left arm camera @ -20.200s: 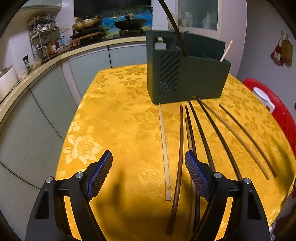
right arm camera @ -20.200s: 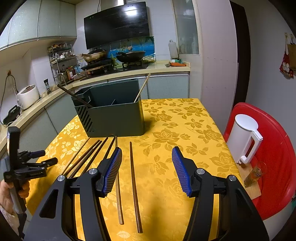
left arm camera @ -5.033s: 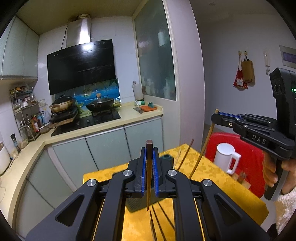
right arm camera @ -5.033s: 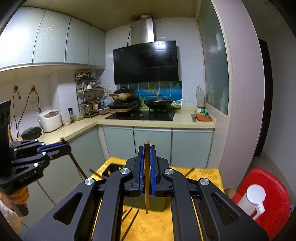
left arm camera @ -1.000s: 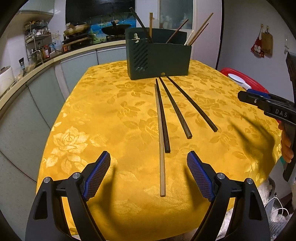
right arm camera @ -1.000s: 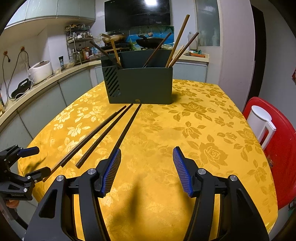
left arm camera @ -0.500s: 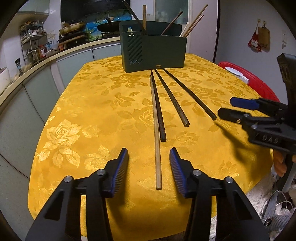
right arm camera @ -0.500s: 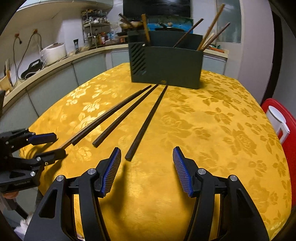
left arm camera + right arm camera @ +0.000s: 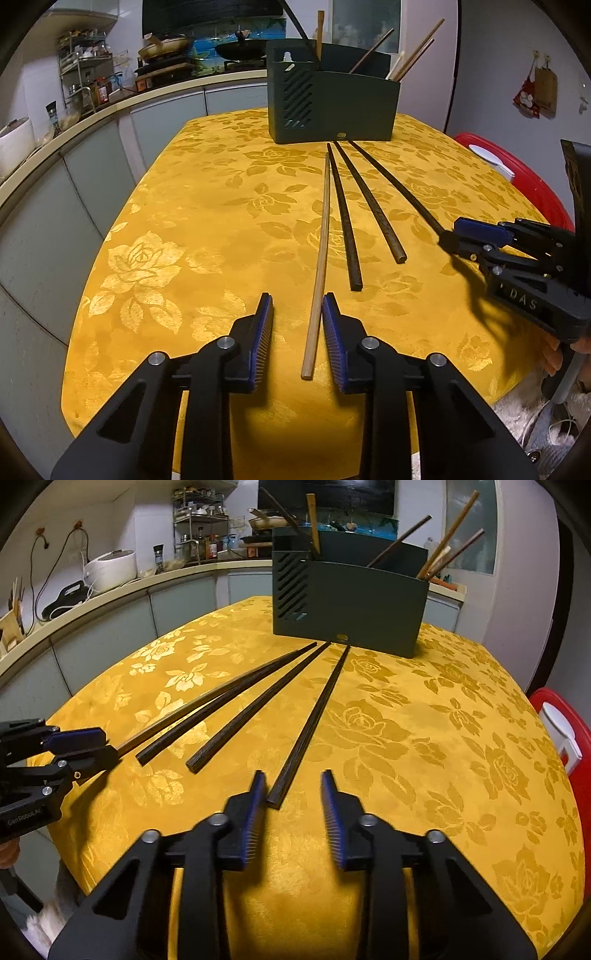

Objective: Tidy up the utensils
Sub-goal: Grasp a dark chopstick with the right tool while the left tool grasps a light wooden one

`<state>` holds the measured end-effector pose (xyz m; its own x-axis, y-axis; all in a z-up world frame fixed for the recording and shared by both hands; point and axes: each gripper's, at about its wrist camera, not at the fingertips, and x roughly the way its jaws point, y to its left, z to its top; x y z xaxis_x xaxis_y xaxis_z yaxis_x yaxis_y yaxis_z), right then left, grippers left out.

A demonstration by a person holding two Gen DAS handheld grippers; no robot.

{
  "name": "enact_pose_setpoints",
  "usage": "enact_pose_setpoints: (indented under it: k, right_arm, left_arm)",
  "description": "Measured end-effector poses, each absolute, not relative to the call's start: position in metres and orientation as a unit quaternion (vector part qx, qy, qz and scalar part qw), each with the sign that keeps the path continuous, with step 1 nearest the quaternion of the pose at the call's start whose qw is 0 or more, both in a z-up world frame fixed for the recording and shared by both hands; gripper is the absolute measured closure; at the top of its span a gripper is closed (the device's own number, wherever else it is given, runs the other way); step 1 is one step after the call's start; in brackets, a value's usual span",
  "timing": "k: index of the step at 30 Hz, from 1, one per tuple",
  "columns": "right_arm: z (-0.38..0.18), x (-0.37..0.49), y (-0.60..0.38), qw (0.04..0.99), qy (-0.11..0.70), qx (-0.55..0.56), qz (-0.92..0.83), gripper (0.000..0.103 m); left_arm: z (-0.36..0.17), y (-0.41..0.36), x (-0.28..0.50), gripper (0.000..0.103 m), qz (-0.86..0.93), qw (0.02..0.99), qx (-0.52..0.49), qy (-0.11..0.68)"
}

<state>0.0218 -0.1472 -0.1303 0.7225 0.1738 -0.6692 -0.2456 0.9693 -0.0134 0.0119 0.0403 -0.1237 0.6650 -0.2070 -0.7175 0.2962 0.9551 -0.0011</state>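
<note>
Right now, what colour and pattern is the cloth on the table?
The tablecloth is golden yellow with a woven rose-and-leaf pattern, clearest in the left wrist view.

The table is wearing a yellow cloth [image 9: 221, 206] with roses woven in, and it is shining softly like silk. A pale chopstick [image 9: 320, 243] is looking like smooth, light wood. Three dark chopsticks [image 9: 236, 734] are looking like dark wood with a rough grain and a dull face. The box [image 9: 332, 107] holding more sticks is looking like matt dark green plastic. The left gripper [image 9: 297, 332] and the right gripper [image 9: 293, 805] are showing black plastic, a bit shiny, with round silver metal bolts and ridged blue pads [image 9: 264, 332] that look like rubber.
</note>
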Motion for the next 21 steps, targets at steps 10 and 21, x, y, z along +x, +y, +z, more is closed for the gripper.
enact_pose_setpoints:
  k: [10, 21]
  right_arm:
    - [-0.131, 0.023, -0.174, 0.930, 0.356, -0.043, 0.084, 0.087]
    - [-0.134, 0.022, -0.173, 0.937, 0.335, -0.034, 0.094, 0.087]
  left_arm:
    - [-0.124, 0.041, 0.012, 0.077, -0.138, 0.911, 0.055, 0.385]
    - [-0.124, 0.041, 0.010, 0.084, -0.152, 0.910, 0.046, 0.384]
